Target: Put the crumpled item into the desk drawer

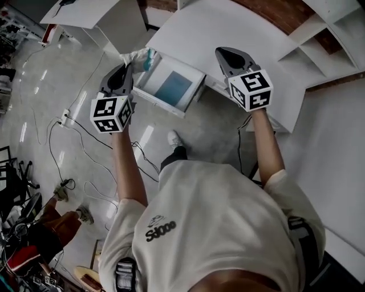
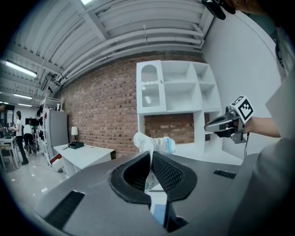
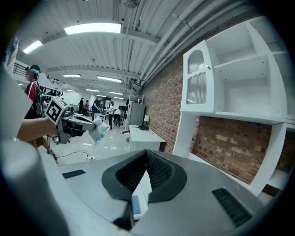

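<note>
The crumpled item is a white wad with a bit of blue, pinched in my left gripper just left of the open desk drawer. In the left gripper view the jaws are shut on the crumpled item, which sticks up above the left gripper. A blue sheet lies in the white drawer. My right gripper hovers over the white desk top, right of the drawer; its jaws meet with nothing between them, as the right gripper shows in its own view.
Cables and a power strip lie on the floor to the left. A white shelf unit stands against the brick wall at the right, and another white table at the far left. People stand far off.
</note>
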A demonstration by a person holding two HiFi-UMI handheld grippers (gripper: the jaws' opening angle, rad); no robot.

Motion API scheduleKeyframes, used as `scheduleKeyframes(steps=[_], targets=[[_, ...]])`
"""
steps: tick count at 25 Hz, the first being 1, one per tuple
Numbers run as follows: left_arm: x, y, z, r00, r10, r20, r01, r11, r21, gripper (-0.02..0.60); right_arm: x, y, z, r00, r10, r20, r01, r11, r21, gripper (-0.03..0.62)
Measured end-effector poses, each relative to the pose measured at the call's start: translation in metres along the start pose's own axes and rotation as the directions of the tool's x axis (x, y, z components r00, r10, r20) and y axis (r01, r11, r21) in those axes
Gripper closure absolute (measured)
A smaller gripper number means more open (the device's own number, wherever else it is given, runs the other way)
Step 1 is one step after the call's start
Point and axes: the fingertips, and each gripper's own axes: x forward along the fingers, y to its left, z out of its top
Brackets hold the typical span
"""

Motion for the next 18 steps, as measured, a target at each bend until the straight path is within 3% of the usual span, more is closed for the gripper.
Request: scheduleKeyframes(steps=[5, 13, 18], targets=[[0.036, 0.033, -0.015, 0.999, -0.016, -0.04, 0.015, 1.0, -0.018, 0.554, 0.051, -0.008, -0.006, 1.0, 0.009, -0.022, -0.008, 0.998, 0.06, 0.588], [0.081, 0.08, -0.036, 0.994, -0.034, -0.105, 0.03, 0.999, -0.042, 0.554, 0.13, -0.006, -0.015, 0.995, 0.063, -0.08, -0.059, 0.997, 0.047, 0.588], [0.108, 0.085, -0.058, 0.988, -0.021, -0.155, 0.009, 0.997, -0.08, 0.554, 0.164, -0.015, -0.034, 0.983, 0.108, -0.149, -0.103, 0.994, 0.04, 0.588]])
